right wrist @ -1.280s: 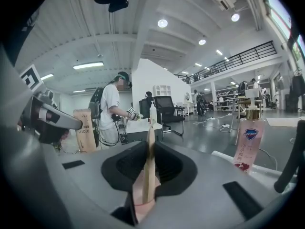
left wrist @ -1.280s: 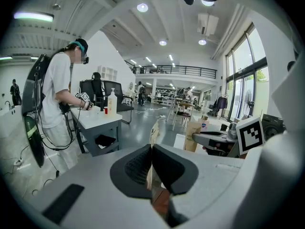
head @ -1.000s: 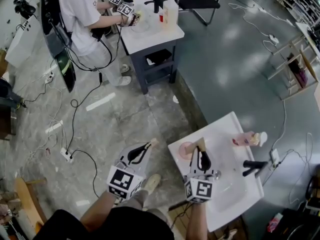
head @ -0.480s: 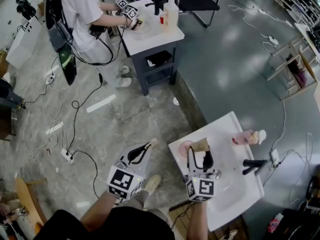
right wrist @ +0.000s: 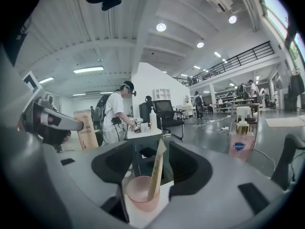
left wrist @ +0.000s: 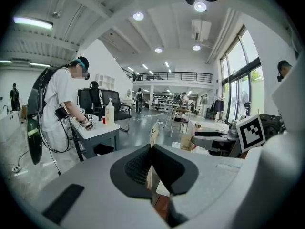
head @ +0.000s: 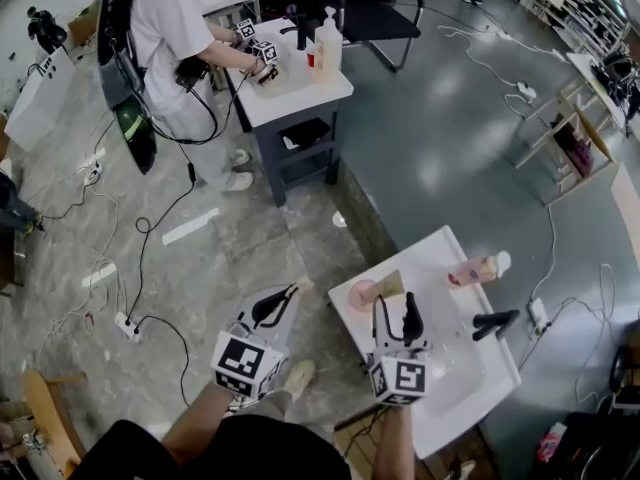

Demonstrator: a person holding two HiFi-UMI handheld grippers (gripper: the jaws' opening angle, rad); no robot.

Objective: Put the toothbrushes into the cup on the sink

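Note:
A pink cup point(head: 362, 296) stands on the near-left corner of the white sink point(head: 452, 368). A toothbrush in a brown paper pack point(right wrist: 155, 175) leans upright in the cup point(right wrist: 139, 194). My right gripper point(head: 396, 306) hovers just behind the cup. Its jaws are wide and closing, the pack stands between them, and neither pad touches it. My left gripper point(head: 288, 295) hangs over the floor left of the sink, shut on a second brown-packed toothbrush point(left wrist: 153, 133) that sticks out past its tips.
A black faucet point(head: 494, 321) and a pink soap bottle point(head: 474, 270) stand at the sink's far side. A person point(head: 170, 38) works with grippers at a small table point(head: 300, 83) further back. Cables point(head: 150, 228) trail over the floor.
My right gripper opened and let go of the toothbrush, which now stands in the cup, and it drew back slightly. The left gripper stays as it was.

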